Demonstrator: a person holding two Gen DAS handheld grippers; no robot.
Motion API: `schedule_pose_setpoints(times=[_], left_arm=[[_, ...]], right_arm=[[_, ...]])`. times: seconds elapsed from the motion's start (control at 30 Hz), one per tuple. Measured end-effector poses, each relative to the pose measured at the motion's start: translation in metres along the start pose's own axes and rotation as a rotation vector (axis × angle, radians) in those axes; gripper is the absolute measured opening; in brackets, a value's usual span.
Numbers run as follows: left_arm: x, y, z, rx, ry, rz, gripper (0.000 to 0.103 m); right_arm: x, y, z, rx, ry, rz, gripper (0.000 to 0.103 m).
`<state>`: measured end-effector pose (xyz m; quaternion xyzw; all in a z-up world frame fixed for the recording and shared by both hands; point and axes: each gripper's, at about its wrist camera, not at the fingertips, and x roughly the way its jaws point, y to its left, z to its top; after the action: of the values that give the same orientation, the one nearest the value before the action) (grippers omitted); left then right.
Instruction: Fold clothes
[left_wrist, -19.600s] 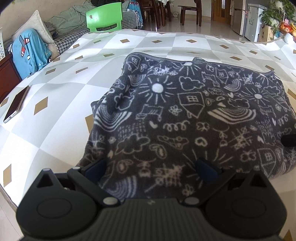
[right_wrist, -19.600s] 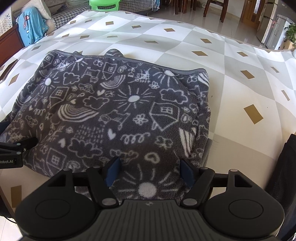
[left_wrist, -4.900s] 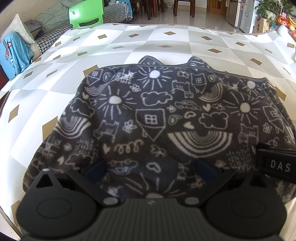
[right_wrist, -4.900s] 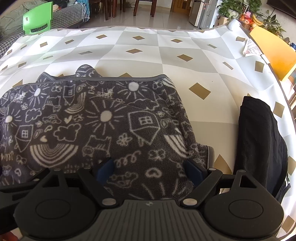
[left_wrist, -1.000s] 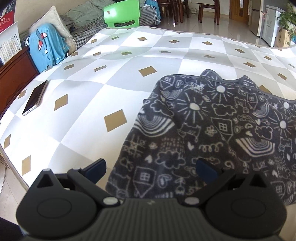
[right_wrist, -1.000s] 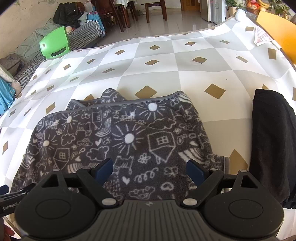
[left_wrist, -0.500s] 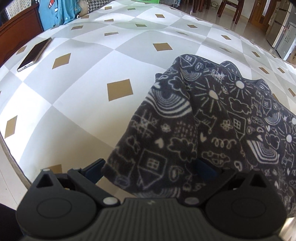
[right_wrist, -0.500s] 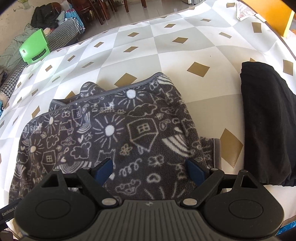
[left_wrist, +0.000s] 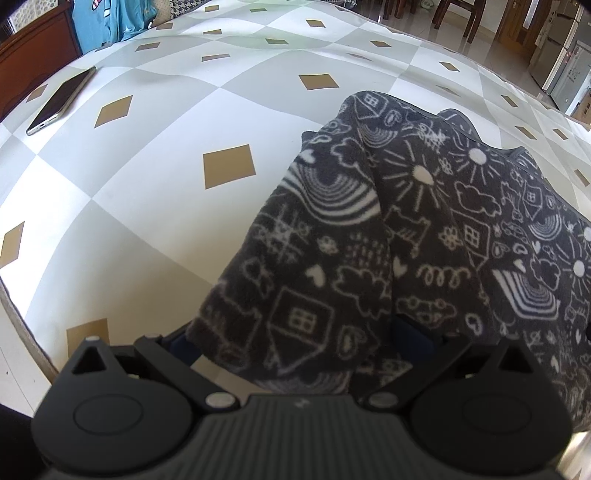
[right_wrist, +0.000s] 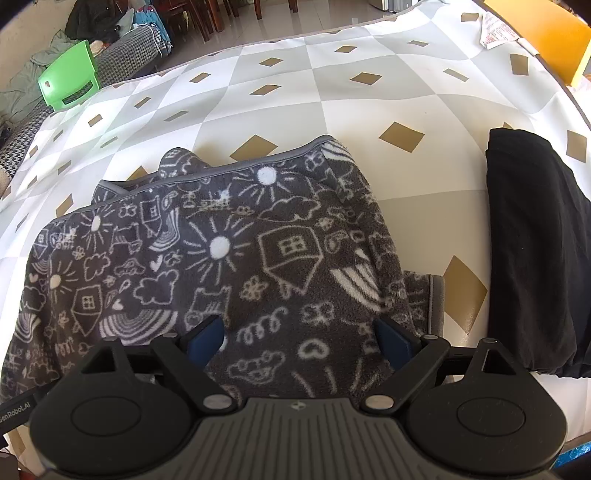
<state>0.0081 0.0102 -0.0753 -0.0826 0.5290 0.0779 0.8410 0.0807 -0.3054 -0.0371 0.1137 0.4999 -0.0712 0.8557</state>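
Note:
A dark grey fleece garment (left_wrist: 443, 240) with white doodles lies folded on the checked tablecloth (left_wrist: 147, 221). My left gripper (left_wrist: 291, 334) is at the garment's near left corner with its jaws wide and open. The corner humps up between them and partly hides both blue fingertips (left_wrist: 404, 330). In the right wrist view the same garment (right_wrist: 240, 258) fills the middle. My right gripper (right_wrist: 299, 332) hangs open just over its near right part, with the fabric lying under the wide gap and neither pad pressing on it.
A folded black garment (right_wrist: 532, 251) lies right of the fleece. A phone (left_wrist: 61, 101) rests near the table's left edge (left_wrist: 22, 325). A green chair (right_wrist: 70, 79) and a sofa stand beyond the far side. A paper slip (right_wrist: 496, 35) lies at the far right corner.
The left gripper has sunk and closed in on the garment's left corner, which now bunches up between its jaws. The right gripper has tilted a little over the garment.

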Motion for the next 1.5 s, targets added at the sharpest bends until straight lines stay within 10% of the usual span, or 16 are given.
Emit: schedule_pose_setpoints(times=[0.43, 1.5], left_arm=[[0.0, 0.003, 0.0, 0.019, -0.02, 0.007, 0.103], [-0.019, 0.022, 0.028, -0.017, -0.073, 0.025, 0.103]], right_arm=[[0.006, 0.009, 0.003, 0.001, 0.022, -0.011, 0.095], [-0.017, -0.035, 0.037, 0.041, -0.025, 0.355, 0.09]])
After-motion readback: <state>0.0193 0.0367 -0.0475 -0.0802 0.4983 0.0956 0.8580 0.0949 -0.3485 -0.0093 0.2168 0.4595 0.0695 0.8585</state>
